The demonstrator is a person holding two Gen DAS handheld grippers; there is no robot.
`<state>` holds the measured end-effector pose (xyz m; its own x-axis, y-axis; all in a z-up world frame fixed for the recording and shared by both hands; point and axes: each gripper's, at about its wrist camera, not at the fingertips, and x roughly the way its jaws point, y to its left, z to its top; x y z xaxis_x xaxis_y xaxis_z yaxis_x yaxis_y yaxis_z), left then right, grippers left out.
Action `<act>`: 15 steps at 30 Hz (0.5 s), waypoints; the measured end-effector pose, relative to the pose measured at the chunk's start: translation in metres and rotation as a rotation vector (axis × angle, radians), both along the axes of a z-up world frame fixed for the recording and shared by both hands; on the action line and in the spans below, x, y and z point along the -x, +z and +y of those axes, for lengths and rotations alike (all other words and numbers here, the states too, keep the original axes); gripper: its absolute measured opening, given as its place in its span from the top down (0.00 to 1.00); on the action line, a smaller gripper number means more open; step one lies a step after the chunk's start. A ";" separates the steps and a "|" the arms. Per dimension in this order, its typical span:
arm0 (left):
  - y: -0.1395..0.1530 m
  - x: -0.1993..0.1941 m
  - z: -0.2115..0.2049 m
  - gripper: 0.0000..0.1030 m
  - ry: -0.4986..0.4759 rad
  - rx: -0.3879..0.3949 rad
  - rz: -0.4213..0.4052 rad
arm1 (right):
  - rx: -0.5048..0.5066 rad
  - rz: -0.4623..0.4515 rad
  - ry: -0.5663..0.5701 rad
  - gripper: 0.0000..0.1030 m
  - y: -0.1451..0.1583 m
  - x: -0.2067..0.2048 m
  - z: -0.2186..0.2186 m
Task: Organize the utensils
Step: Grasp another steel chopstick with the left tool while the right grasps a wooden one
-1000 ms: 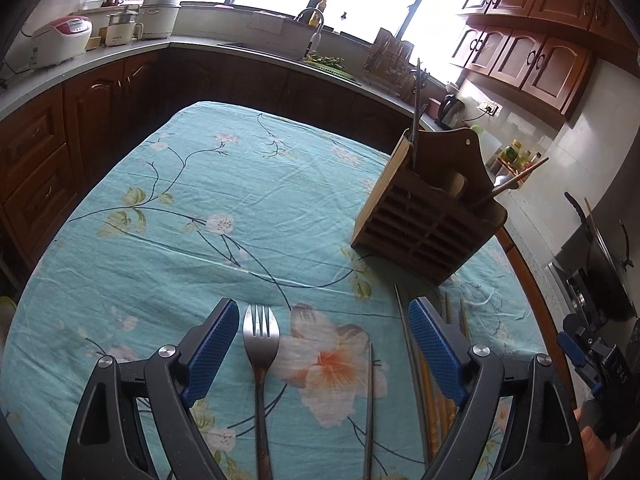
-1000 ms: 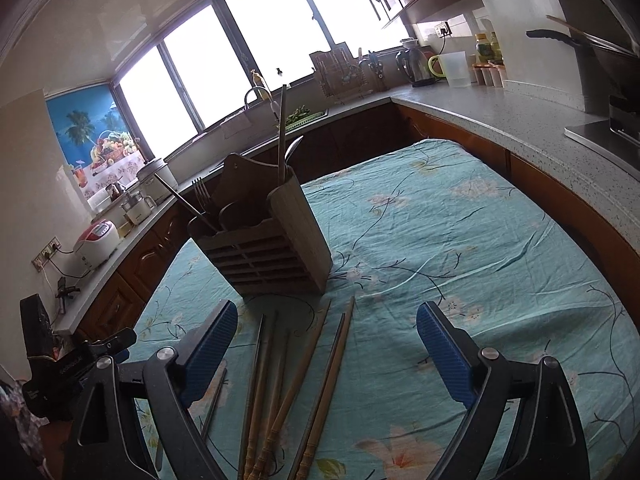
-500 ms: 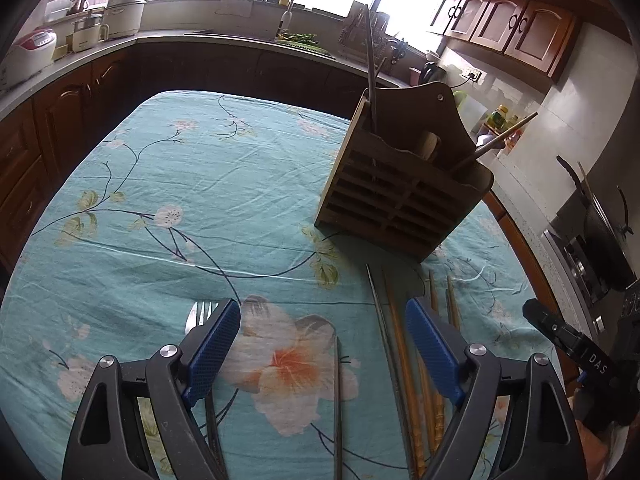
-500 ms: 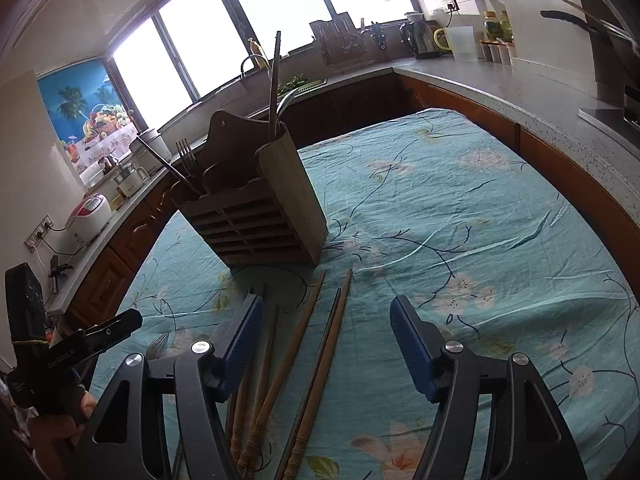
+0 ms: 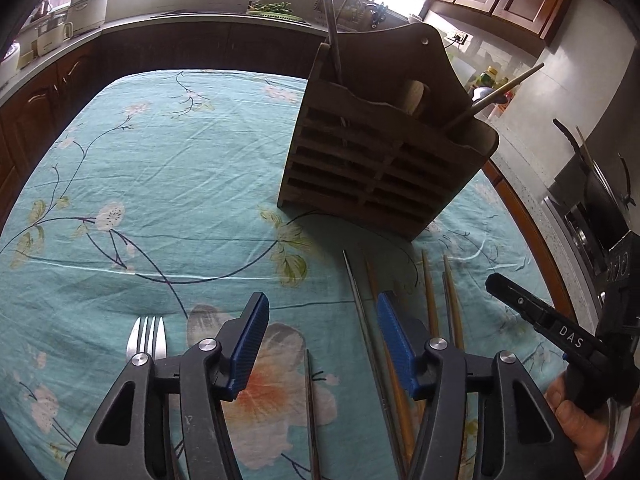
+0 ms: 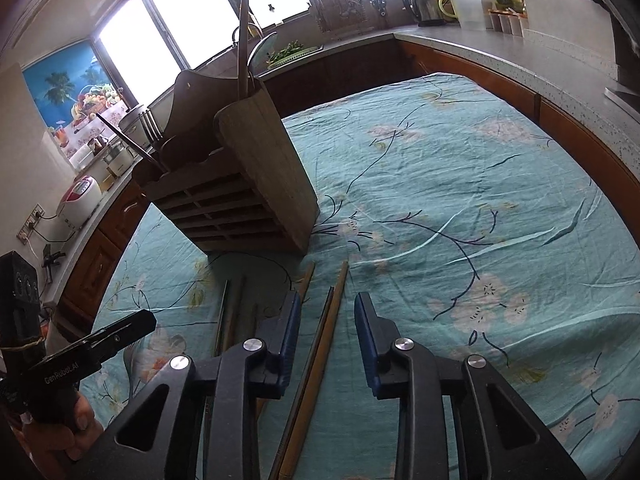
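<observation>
A wooden utensil holder (image 5: 384,160) stands on the floral tablecloth, also in the right wrist view (image 6: 236,184), with a few utensils in it. Several chopsticks (image 5: 430,300) lie in front of it. My left gripper (image 5: 322,338) is open and empty over a dark chopstick (image 5: 311,404); a metal fork (image 5: 146,338) lies left of it. My right gripper (image 6: 328,328) is open, its fingers either side of a wooden chopstick pair (image 6: 320,356) on the cloth. It also shows in the left wrist view (image 5: 540,320).
The teal tablecloth (image 6: 460,200) covers the table. Kitchen counters (image 6: 500,48) with a kettle, jars and a rice cooker (image 6: 80,200) ring the table. A sink (image 5: 256,4) sits under the windows; a stove is at the right.
Both grippers moved forward toward the holder and narrowed their opening. The left moved right, off the fork. The right now straddles the chopstick pair.
</observation>
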<state>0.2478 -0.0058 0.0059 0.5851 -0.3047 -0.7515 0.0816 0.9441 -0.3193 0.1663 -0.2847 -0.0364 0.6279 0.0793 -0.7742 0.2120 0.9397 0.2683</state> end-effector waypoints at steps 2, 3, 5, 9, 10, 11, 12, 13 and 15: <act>-0.003 -0.008 -0.007 0.49 -0.014 -0.010 0.007 | -0.003 0.013 0.000 0.73 -0.004 -0.004 -0.001; -0.005 -0.011 -0.010 0.49 -0.021 -0.016 0.011 | -0.004 0.019 0.000 0.74 -0.006 -0.005 -0.001; -0.010 -0.019 -0.017 0.49 -0.038 -0.023 0.021 | -0.002 0.029 0.000 0.76 -0.009 -0.009 -0.002; -0.020 -0.036 -0.028 0.61 -0.061 -0.050 0.042 | 0.007 0.044 -0.001 0.81 -0.015 -0.018 -0.004; -0.023 -0.040 -0.031 0.63 -0.067 -0.053 0.049 | 0.005 0.046 0.001 0.81 -0.016 -0.021 -0.004; -0.026 -0.044 -0.033 0.66 -0.072 -0.058 0.056 | 0.008 0.049 0.003 0.81 -0.017 -0.024 -0.004; -0.029 -0.047 -0.035 0.68 -0.077 -0.060 0.062 | 0.017 0.053 0.004 0.81 -0.019 -0.027 -0.003; -0.031 -0.050 -0.037 0.69 -0.084 -0.060 0.068 | 0.026 0.060 0.005 0.82 -0.021 -0.030 -0.003; -0.035 -0.054 -0.041 0.71 -0.096 -0.065 0.074 | 0.030 0.077 0.008 0.85 -0.027 -0.037 -0.004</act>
